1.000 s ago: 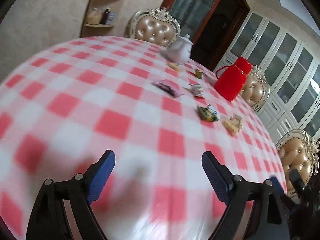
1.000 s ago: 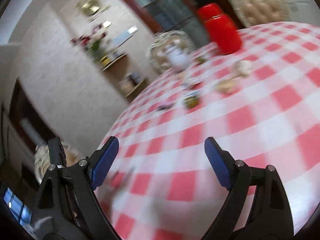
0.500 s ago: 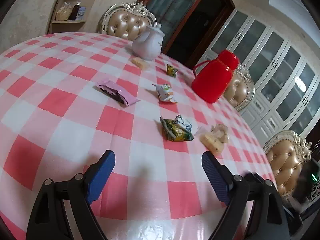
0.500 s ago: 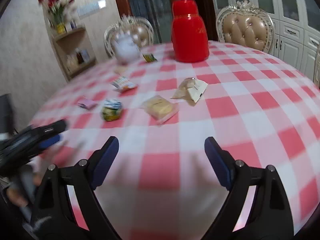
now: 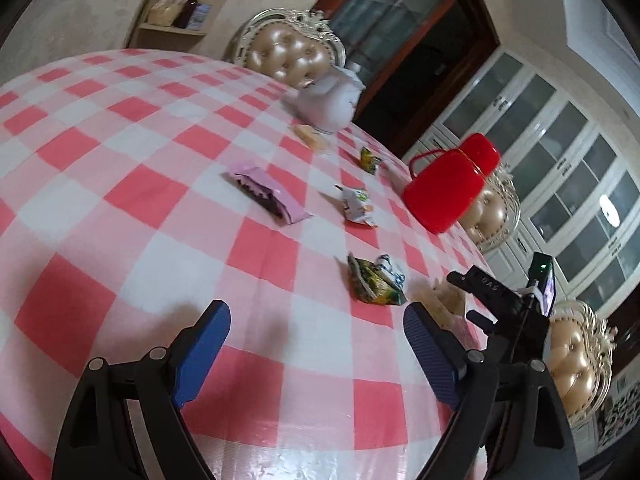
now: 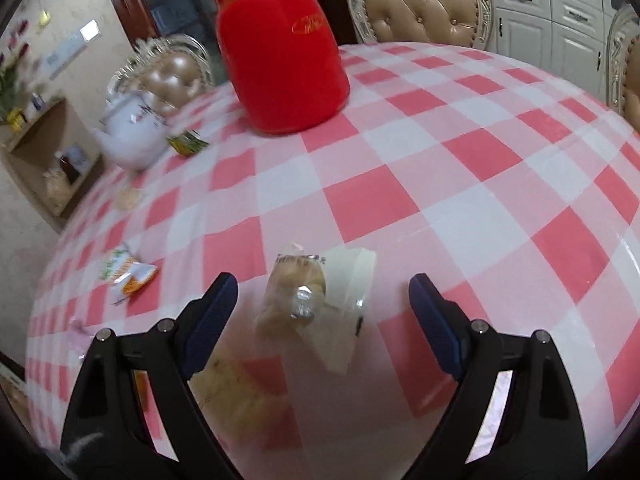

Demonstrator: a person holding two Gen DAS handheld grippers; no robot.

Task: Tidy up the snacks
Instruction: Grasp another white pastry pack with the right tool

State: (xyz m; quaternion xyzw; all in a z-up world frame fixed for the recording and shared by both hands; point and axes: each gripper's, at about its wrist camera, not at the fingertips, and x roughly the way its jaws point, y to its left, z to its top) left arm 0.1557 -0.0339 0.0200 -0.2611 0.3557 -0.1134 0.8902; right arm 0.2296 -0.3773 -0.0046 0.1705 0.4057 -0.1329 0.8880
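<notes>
Right gripper (image 6: 323,300): jaws apart, clear-wrapped pastry (image 6: 298,286) lying between them, untouched, nearer than the red flask (image 6: 280,52).
Left gripper (image 5: 316,340): jaws apart, empty, short of green packet (image 5: 374,282).

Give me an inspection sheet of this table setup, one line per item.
Surface: checked tablecloth, red and white.
Job's things: pink packet, green-yellow packet, clear bread packet, other wrapped snacks scattered loose.
Clutter: red flask, white teapot.
Grippers: left gripper open, empty; right gripper open above the bread packet.
Cables: nothing seen.
Surroundings: padded chairs, white cabinets, wall shelf.
</notes>
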